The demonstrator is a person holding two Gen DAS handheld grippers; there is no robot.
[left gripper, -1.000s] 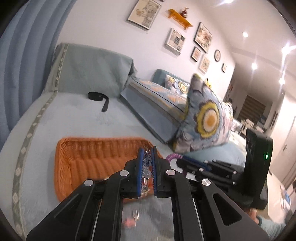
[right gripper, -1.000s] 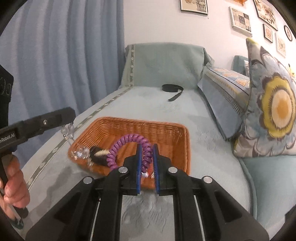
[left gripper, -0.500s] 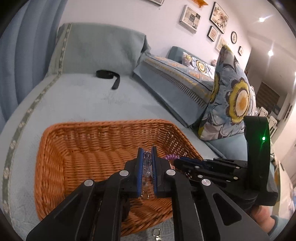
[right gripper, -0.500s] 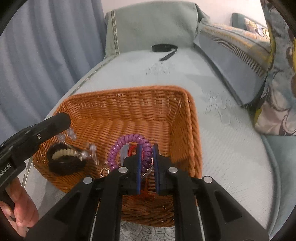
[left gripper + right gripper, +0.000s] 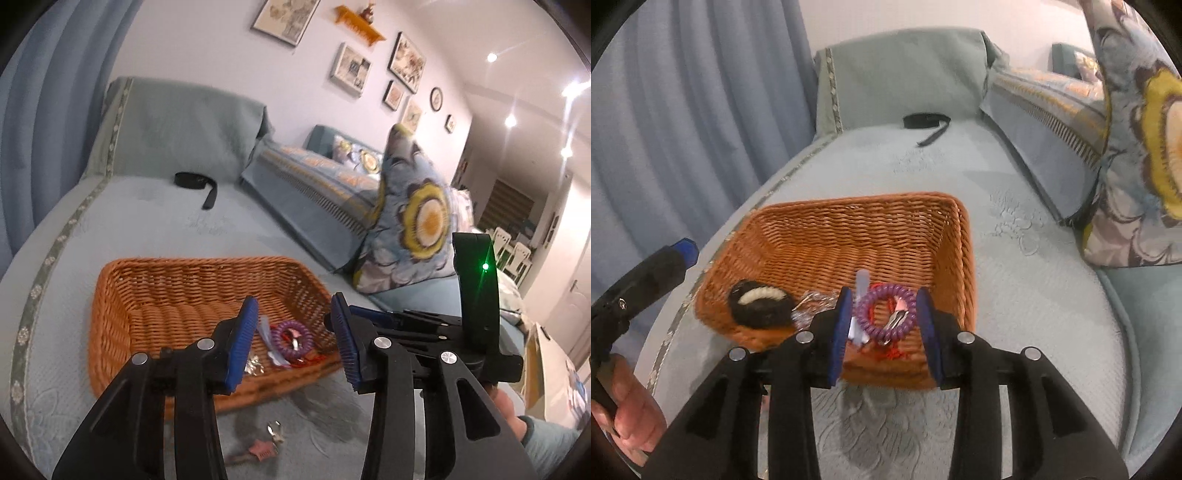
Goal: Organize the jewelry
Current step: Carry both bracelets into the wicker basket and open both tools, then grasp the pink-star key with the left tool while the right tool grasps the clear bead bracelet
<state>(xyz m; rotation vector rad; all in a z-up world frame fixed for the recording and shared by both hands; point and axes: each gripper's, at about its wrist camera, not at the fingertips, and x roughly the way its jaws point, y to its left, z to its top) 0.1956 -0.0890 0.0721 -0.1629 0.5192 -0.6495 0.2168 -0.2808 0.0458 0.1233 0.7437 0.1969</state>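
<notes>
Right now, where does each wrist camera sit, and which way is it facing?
Left wrist: rides the left tool, jaws open, facing the wicker basket, wall and floral pillow; the right tool and a hand show at right.
Right wrist: rides the right tool, jaws open, looking down into the wicker basket toward the curtain; the left tool and a hand show at left.
Shared: basket, purple coil bracelet, black strap.

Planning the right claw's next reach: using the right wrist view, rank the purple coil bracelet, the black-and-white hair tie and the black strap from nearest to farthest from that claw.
1. Purple coil bracelet: in the wicker basket, just ahead of the open right claw.
2. Black-and-white hair tie: in the basket's near-left corner.
3. Black strap: far back on the sofa seat, beyond the basket.
</notes>
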